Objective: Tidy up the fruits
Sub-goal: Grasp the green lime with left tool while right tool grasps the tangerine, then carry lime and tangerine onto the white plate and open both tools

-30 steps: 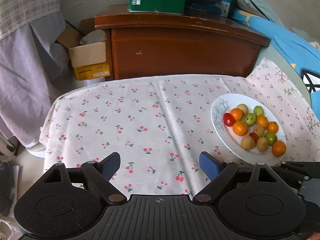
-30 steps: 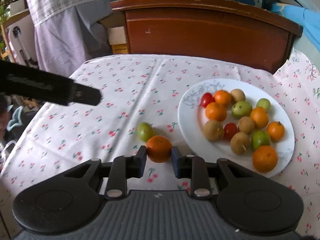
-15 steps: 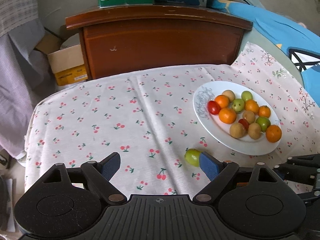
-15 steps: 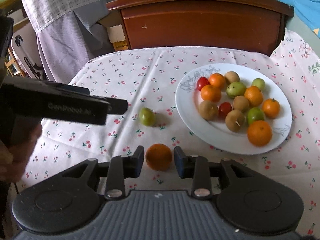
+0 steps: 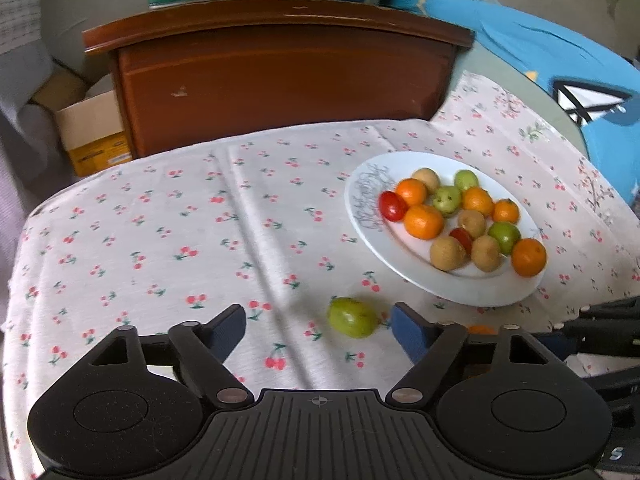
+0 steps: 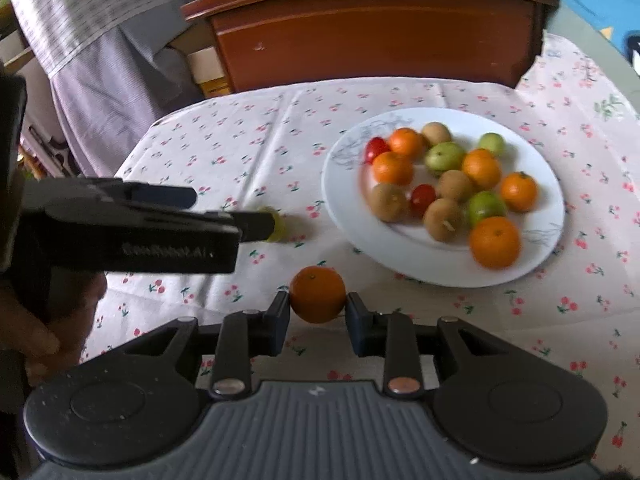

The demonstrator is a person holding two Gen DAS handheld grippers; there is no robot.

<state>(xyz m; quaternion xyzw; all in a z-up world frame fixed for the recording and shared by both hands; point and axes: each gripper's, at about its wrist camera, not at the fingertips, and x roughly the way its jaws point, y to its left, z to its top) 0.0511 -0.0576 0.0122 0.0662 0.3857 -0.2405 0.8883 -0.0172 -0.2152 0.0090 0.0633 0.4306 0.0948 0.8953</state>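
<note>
Right gripper [image 6: 318, 314] has its two pads pressed against the sides of an orange [image 6: 317, 299], which sits clamped between them just short of the white plate [image 6: 400, 256]. Left gripper [image 5: 318, 326] stands wide apart and its jaws have just been closing; a green fruit [image 5: 352, 317] lies on the cherry-print tablecloth [image 5: 160, 240] between its fingertips, nearer the right-hand pad and, as far as the left wrist view shows, not touching either one. From the right wrist view the left gripper [image 6: 232, 212] reaches in from the left edge and hides most of that green fruit [image 6: 278, 228]. On the plate (it lies just beyond both grippers) rest oranges, green fruits, brown fruits and two red ones.
</note>
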